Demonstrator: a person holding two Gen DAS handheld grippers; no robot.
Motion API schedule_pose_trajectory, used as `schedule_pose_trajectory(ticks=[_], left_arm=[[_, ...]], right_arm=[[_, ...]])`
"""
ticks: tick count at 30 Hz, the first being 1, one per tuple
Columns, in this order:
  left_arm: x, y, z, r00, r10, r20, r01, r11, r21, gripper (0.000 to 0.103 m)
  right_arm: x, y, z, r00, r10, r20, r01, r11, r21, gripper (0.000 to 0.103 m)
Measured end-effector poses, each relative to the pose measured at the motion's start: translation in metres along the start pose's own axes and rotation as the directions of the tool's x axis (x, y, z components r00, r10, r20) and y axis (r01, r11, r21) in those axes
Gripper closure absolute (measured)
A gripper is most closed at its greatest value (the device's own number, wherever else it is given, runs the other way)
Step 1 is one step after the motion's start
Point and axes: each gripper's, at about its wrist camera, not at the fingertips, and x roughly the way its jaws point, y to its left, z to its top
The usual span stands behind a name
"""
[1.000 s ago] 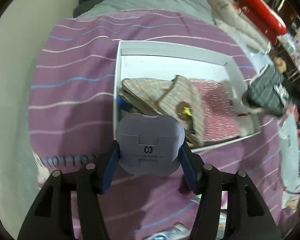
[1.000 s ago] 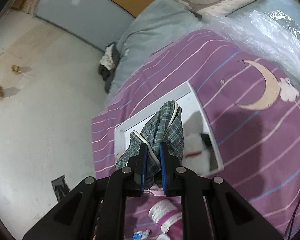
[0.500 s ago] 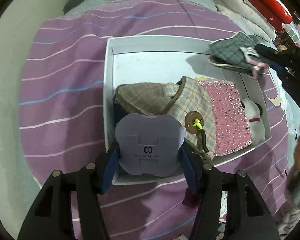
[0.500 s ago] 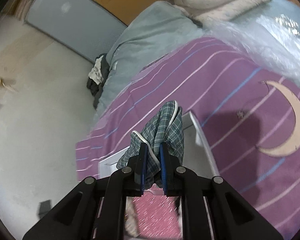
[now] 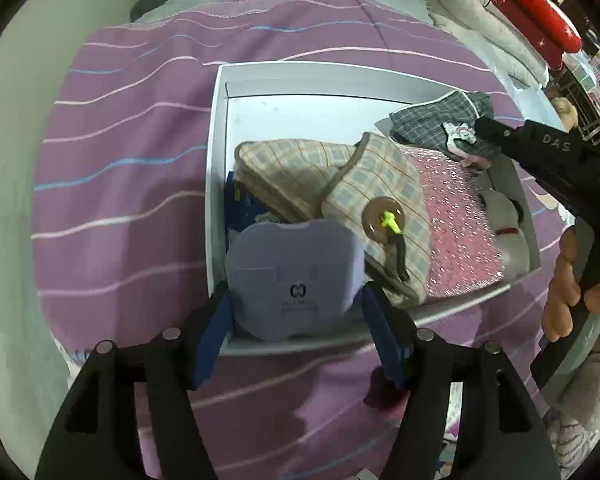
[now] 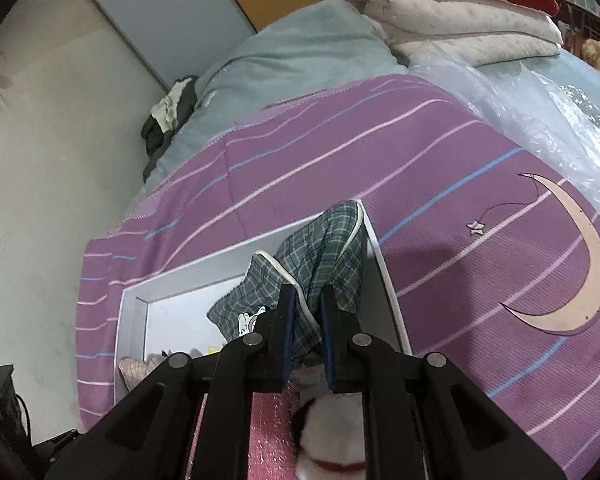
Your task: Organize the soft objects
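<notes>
Left wrist view: the left gripper (image 5: 296, 316) hangs over the near corner of the white tray (image 5: 216, 168) on a purple striped bedspread (image 5: 132, 160), its jaws opening around a lavender pad (image 5: 294, 278) that sits between the blue fingers (image 5: 214, 334); whether the pads are pressing on it cannot be told. At right, a person's hand (image 5: 572, 280) steers the right gripper (image 6: 306, 320), clamped narrow on a green plaid cloth (image 6: 324, 256) that drapes over the tray's far corner and onto its floor.

Judged from this moment, the lavender pad looks close to being let go at the tray's near wall. If the jaws part while it leans on that rim, it could tip outward onto the bedspread instead of settling inside. The plaid cloth carries a similar risk: part of it lies across the far edge, so a release there could leave it hanging half out. It may also bunch over the pink sparkly pouch (image 5: 456, 220), next to it.

Counted in the tray: one beige checked bag (image 5: 340, 184) with a brown button, one pink sparkly pouch, one white plush toy (image 5: 504, 224) with a red collar, one green plaid cloth and one lavender pad. A blue item is half hidden under the bag and cannot be identified. Two grippers are at work, and one hand is visible.
</notes>
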Motion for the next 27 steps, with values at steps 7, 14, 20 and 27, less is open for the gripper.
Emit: schedule_pose_trajectory(ticks=[7,14,20,27], left_arm=[[-0.020,0.011,-0.014,0.998,-0.026,0.051,0.028,0.999,-0.037,0.035],[-0.029,0.011,-0.018,0.997,-0.038,0.071,0.042,0.998,-0.056,0.035],[-0.036,0.003,-0.022,0.996,-0.041,0.085,0.046,0.998,-0.052,0.035],[-0.048,-0.003,-0.031,0.993,-0.041,0.112,0.046,0.998,-0.045,0.035]], right_arm=[[0.000,-0.003,-0.001,0.998,0.010,-0.069,-0.009,1.000,0.020,0.090],[-0.023,-0.008,-0.002,0.998,0.031,-0.052,-0.028,0.998,0.056,0.090],[-0.041,-0.001,-0.008,0.996,0.051,-0.070,-0.049,0.998,0.039,0.090],[-0.069,0.007,-0.025,0.993,0.079,-0.089,-0.080,0.997,-0.010,0.077]])
